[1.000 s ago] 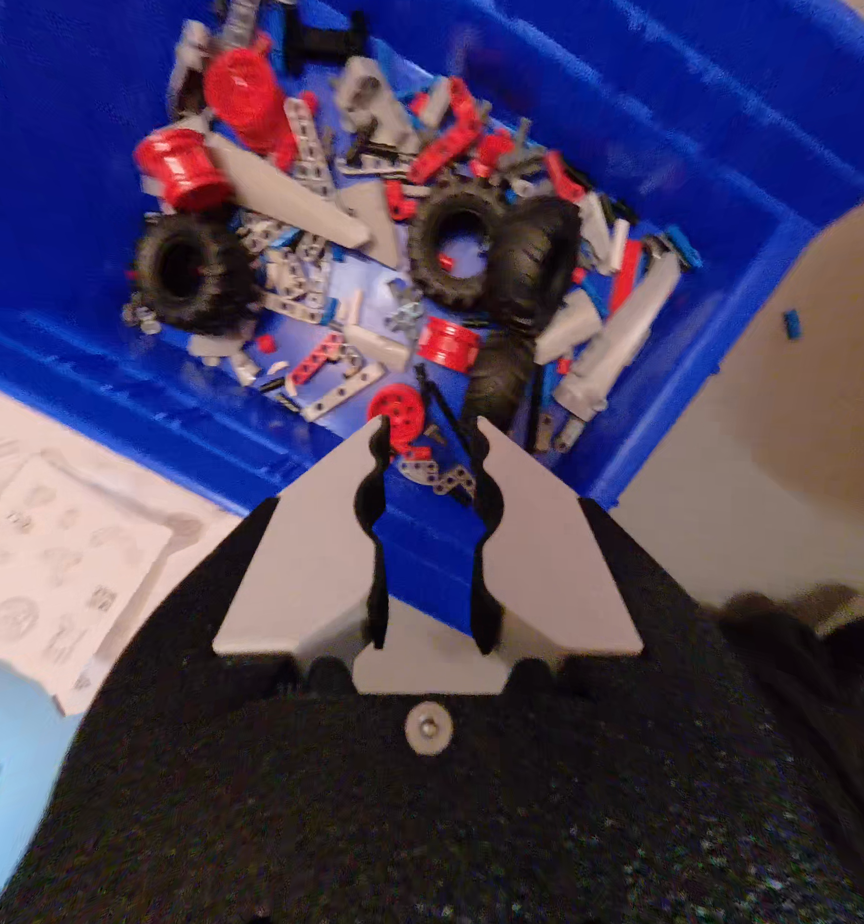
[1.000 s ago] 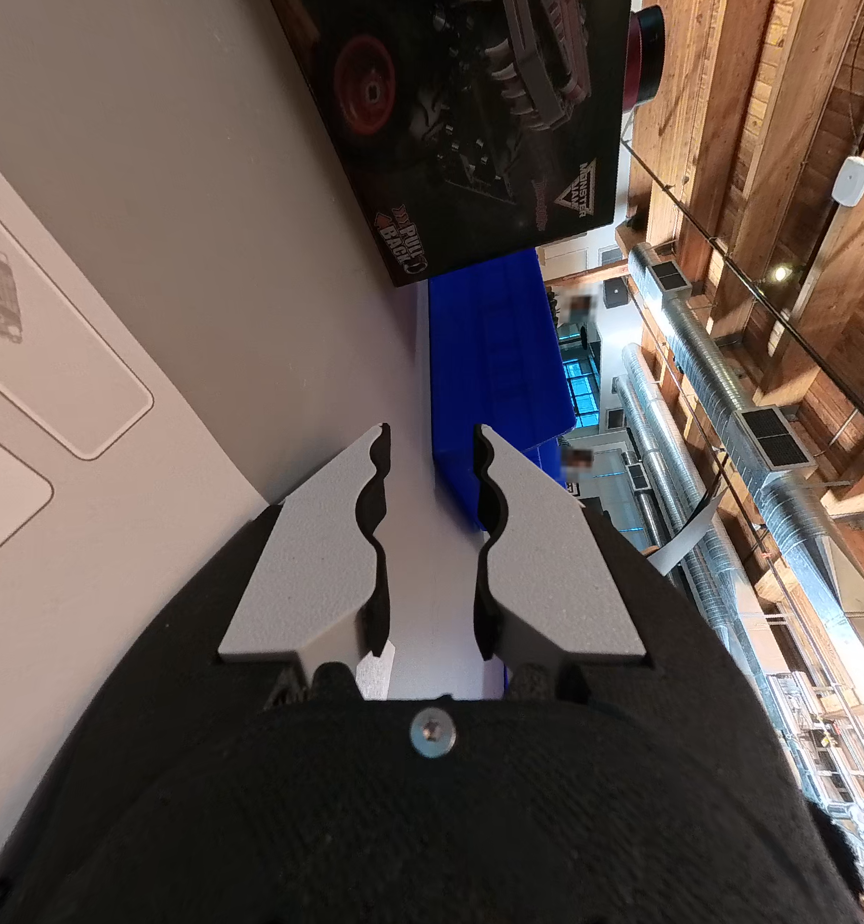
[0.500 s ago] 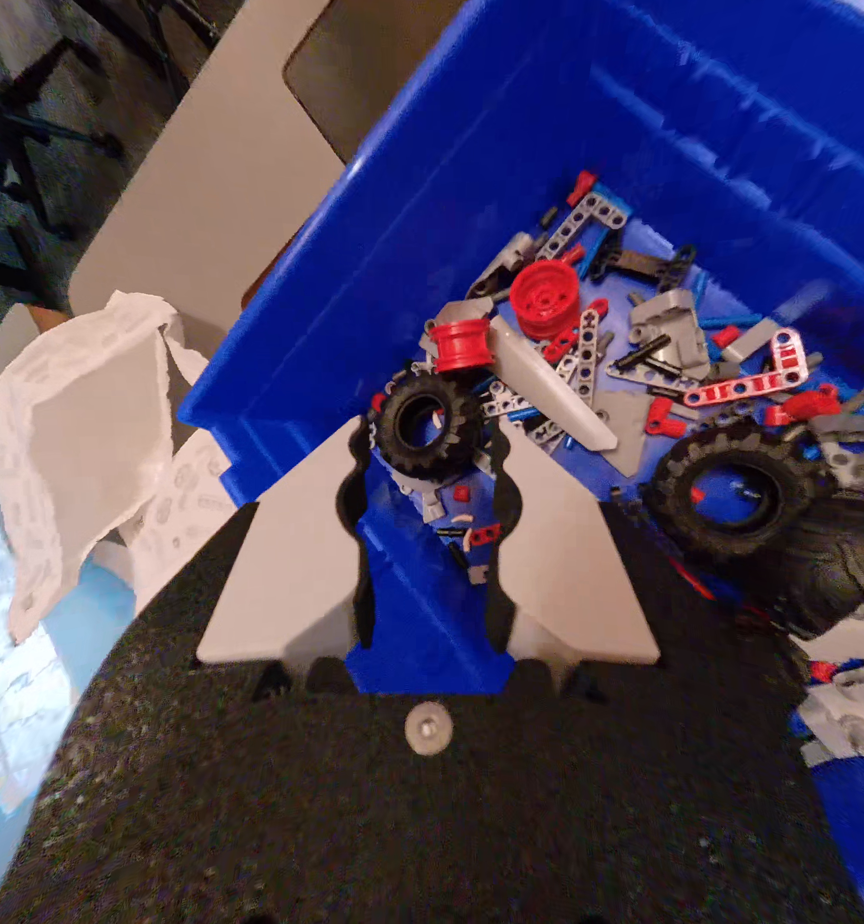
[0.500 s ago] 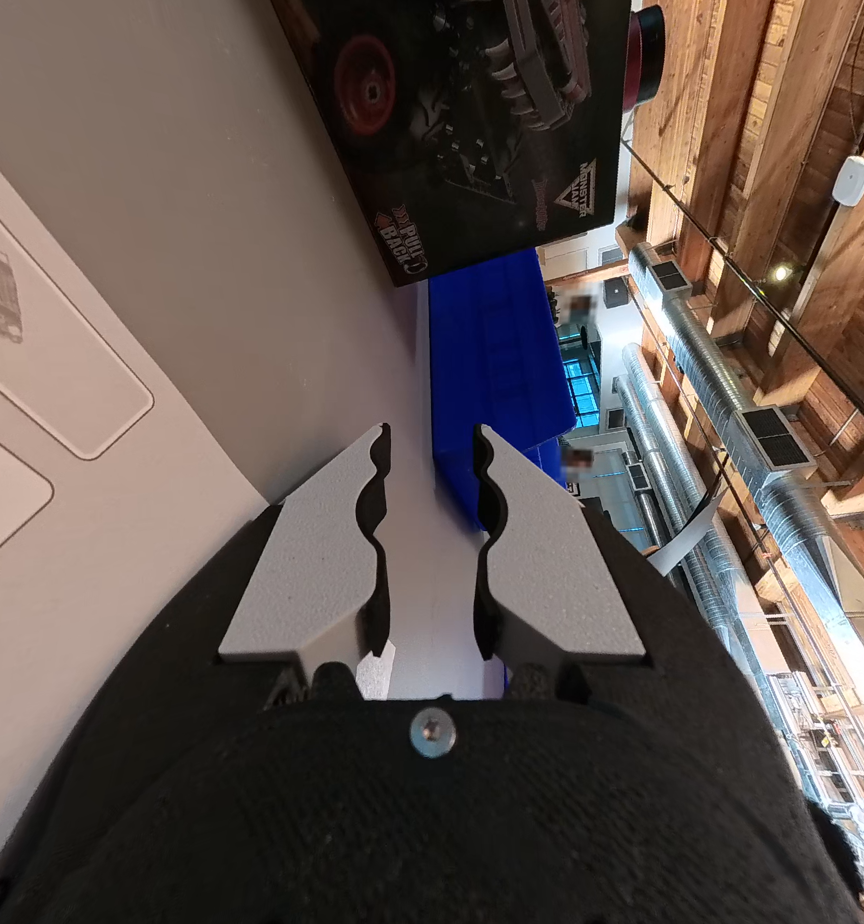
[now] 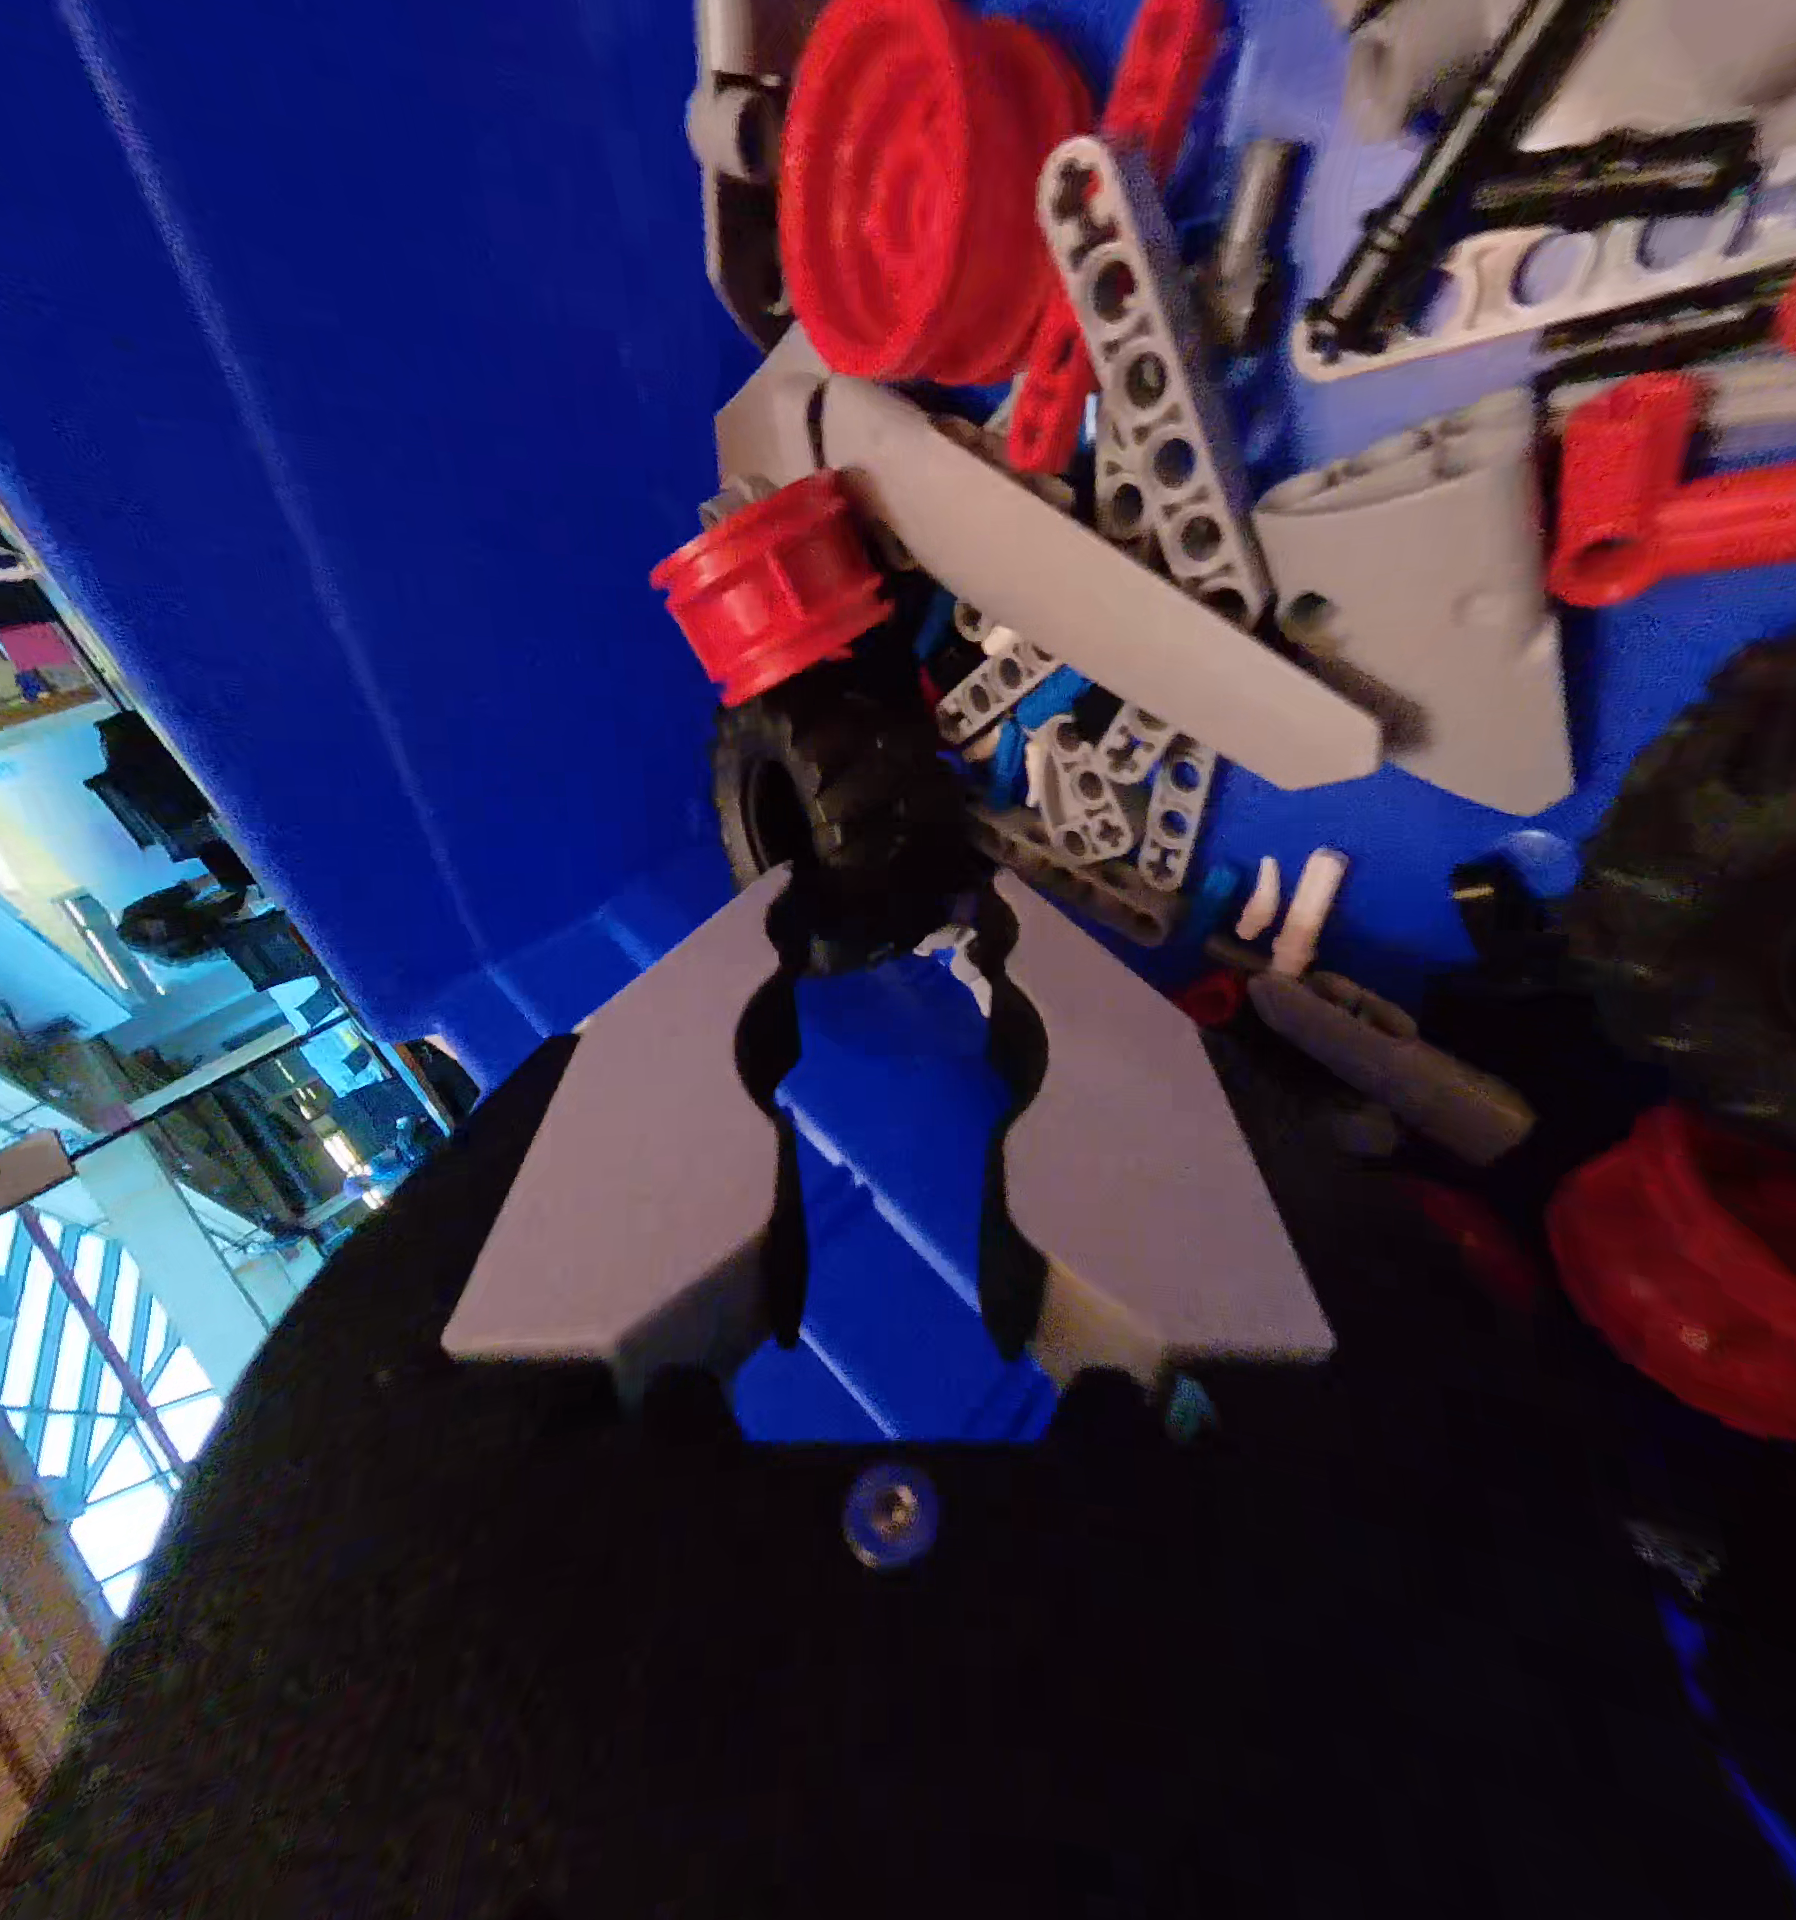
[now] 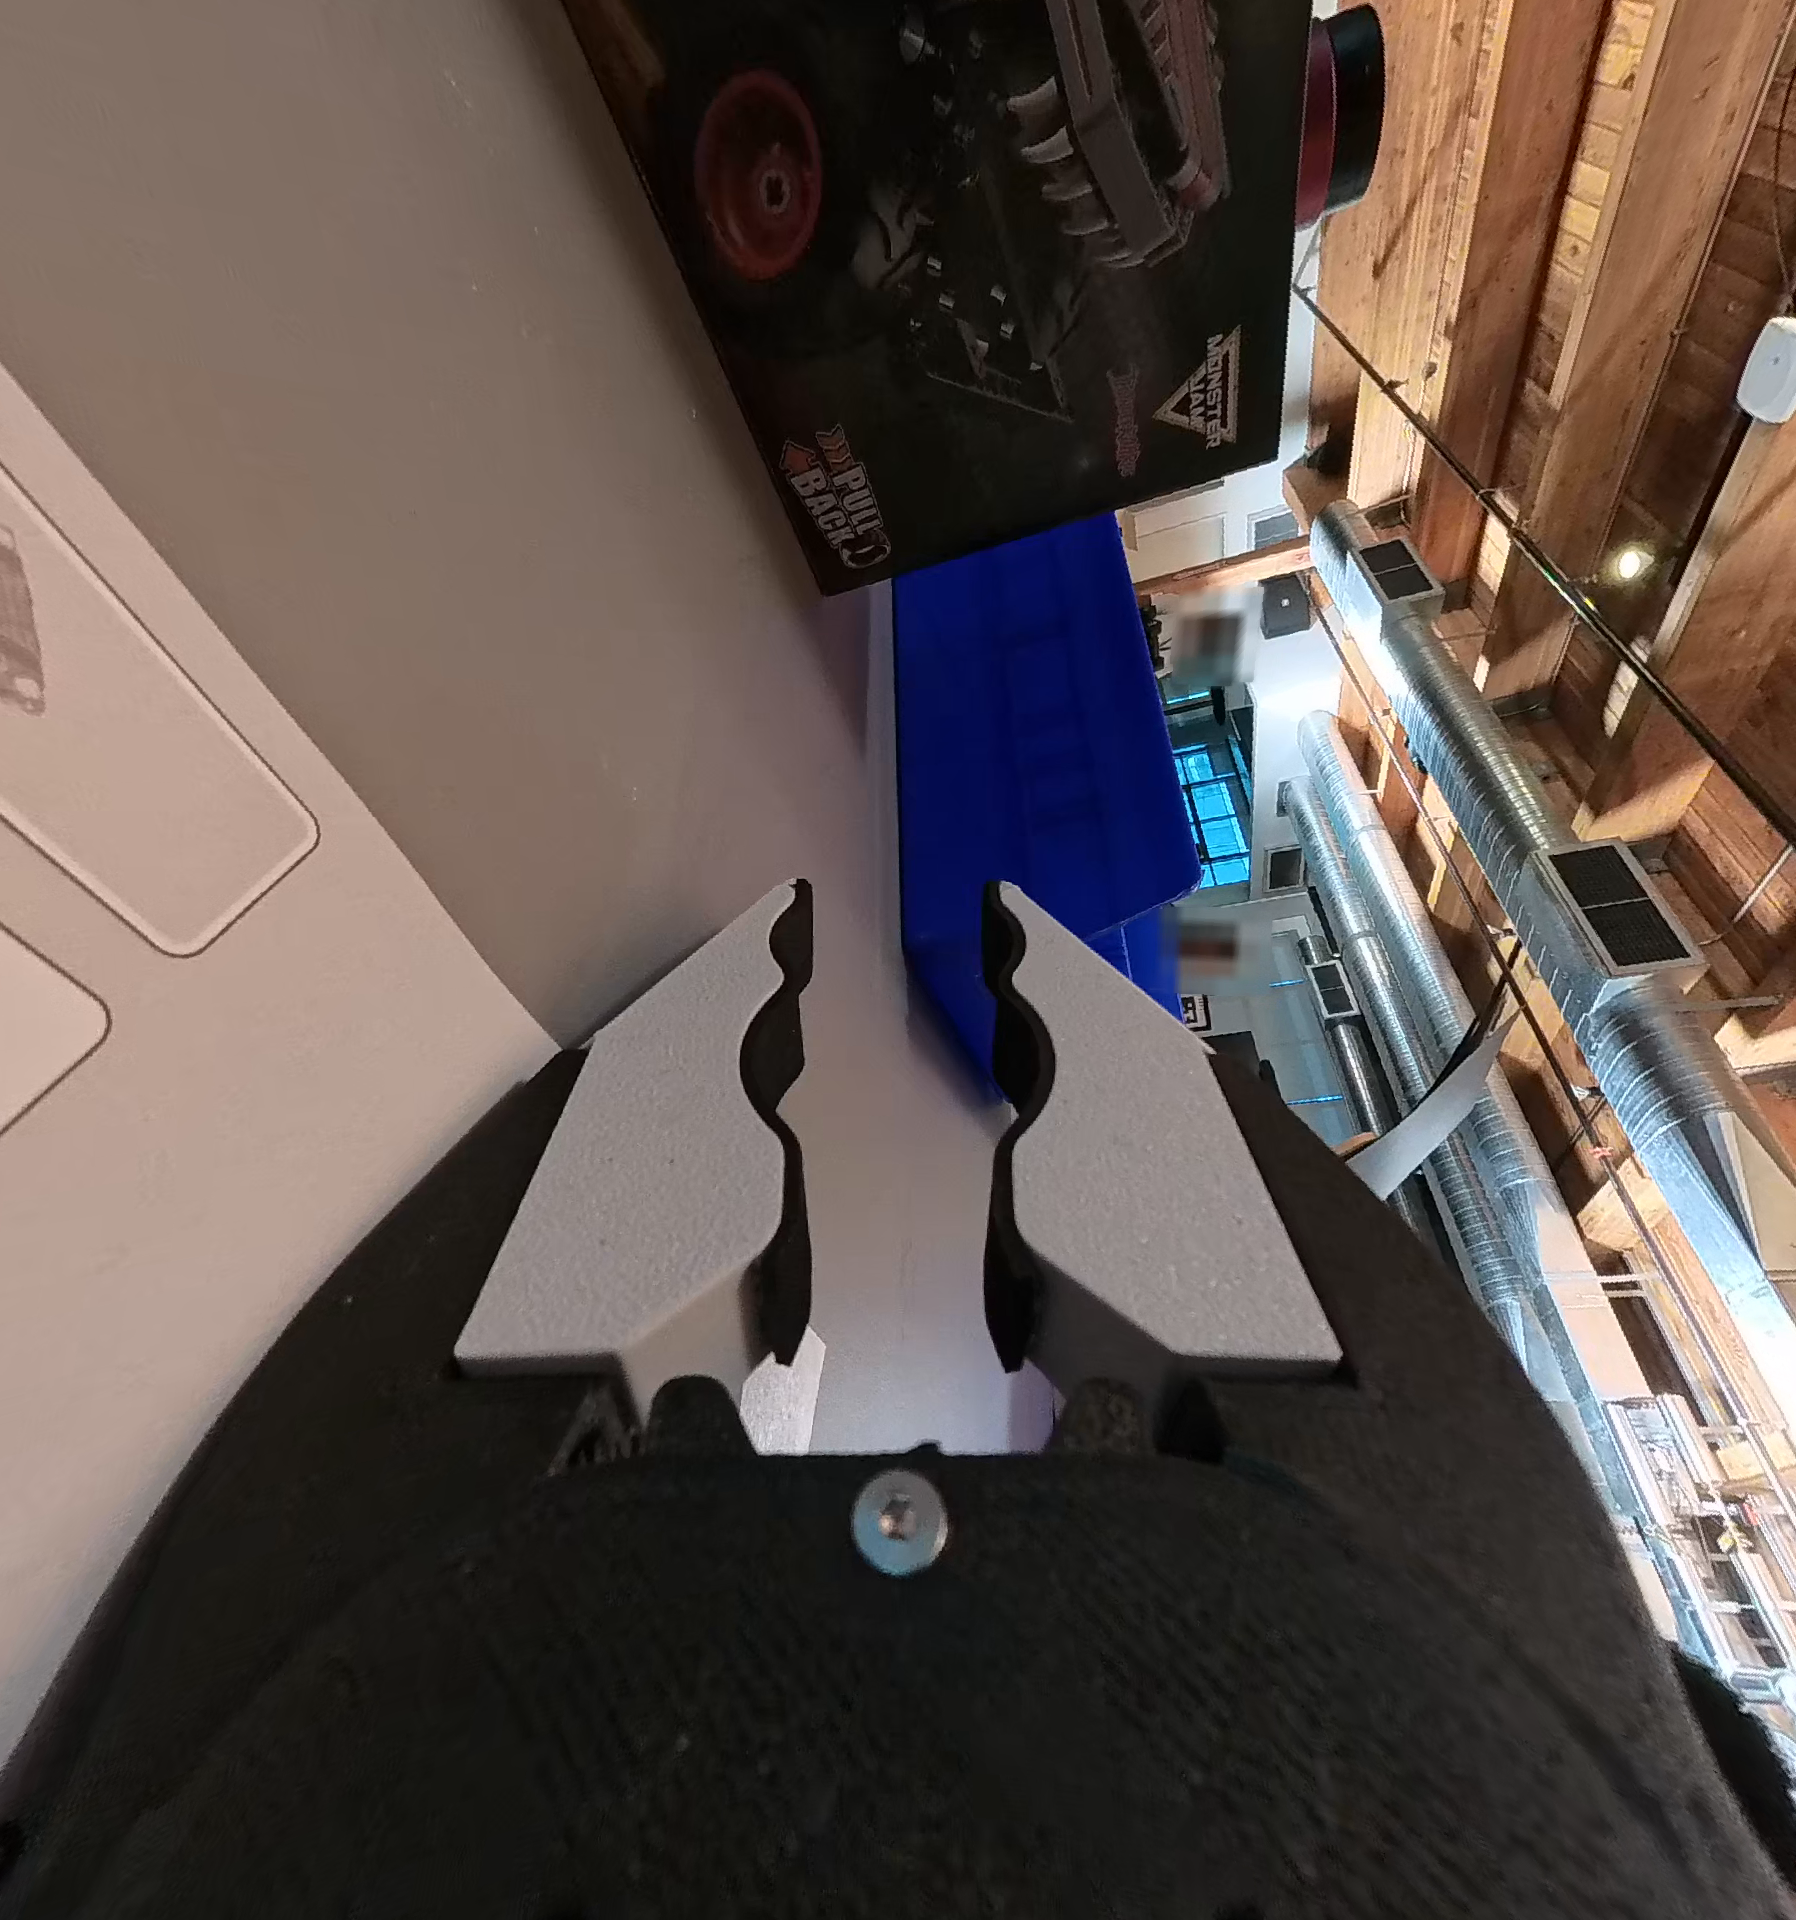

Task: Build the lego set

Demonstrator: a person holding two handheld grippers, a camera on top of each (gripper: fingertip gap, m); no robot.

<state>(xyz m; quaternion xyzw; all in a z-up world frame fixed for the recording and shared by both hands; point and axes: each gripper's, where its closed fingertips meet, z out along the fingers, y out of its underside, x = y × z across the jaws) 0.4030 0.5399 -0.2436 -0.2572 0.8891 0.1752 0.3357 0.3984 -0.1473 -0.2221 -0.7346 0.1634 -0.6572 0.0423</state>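
Left hand-held gripper (image 5: 889,914) dropped into blue bin (image 5: 374,520) — parted around tyre (image 5: 842,800) | right (image 6: 896,904) parted — table (image 6: 406,416)

Wooden beams (image 6: 1476,312), silver ducts (image 6: 1476,748), a small lit lamp (image 6: 1629,562), bright windows (image 5: 94,1351) low on the left, pale tabletop (image 6: 406,364)

Your left hand-held gripper (image 5: 889,920) tips blend into the small black tyre (image 5: 832,800), so contact is unclear. The large tyre (image 5: 1746,873) runs off frame, blurred. Your set box (image 6: 967,260) is cropped at top.
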